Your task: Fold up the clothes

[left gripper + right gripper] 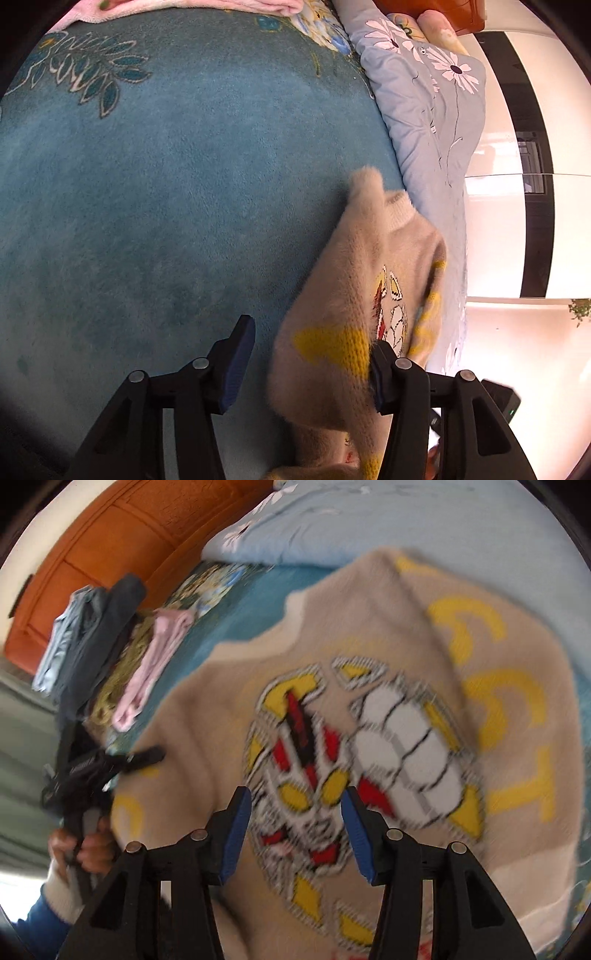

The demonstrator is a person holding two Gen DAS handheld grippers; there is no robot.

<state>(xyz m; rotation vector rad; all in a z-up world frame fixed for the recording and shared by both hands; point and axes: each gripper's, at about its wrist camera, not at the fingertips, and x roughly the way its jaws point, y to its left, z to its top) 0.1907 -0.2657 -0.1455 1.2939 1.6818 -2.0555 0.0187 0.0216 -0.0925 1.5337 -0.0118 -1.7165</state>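
A fuzzy beige sweater (229, 709) with a red, white and yellow cartoon print and yellow letters lies on a teal floral blanket (166, 184). In the left wrist view the sweater (369, 288) lies bunched at the lower right. My left gripper (310, 362) is open, with a fold of the sweater between its fingers. My right gripper (297, 830) is open, hovering just above the sweater's print. The left gripper (147, 757) also shows at the sweater's left edge in the right wrist view, held by a hand.
A grey flowered quilt (432, 110) lies along the bed's edge. A stack of folded clothes (96, 646) and pink garments (155, 653) sit near the orange headboard (110, 535). White glossy floor (517, 350) lies beyond the bed.
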